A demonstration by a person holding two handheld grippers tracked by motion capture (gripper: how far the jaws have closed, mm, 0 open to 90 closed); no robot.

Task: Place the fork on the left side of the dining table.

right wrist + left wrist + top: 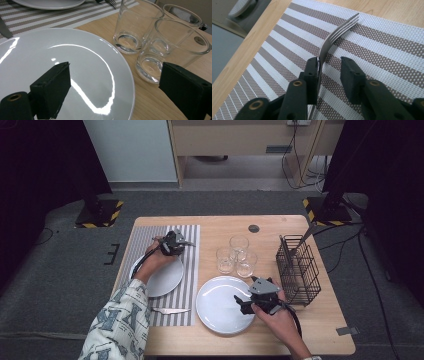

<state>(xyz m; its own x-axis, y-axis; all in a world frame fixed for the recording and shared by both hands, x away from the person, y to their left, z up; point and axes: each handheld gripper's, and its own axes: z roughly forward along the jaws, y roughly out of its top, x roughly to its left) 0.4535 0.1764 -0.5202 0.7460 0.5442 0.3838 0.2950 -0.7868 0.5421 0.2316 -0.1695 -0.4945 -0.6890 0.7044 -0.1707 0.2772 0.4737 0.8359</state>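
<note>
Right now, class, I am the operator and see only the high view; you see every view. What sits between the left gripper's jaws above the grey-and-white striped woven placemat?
Observer: A silver metal fork. It lies against one jaw of the left gripper, with a gap to the other.
Operator: And the right gripper?
Observer: The right gripper stands wide open, with the rim of the round white plate between its jaws.
Operator: Where do the tines point?
Observer: Away from the gripper, over the striped placemat.

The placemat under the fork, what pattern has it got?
Grey-brown and white stripes on the placemat, clearest in the left gripper view.
</note>
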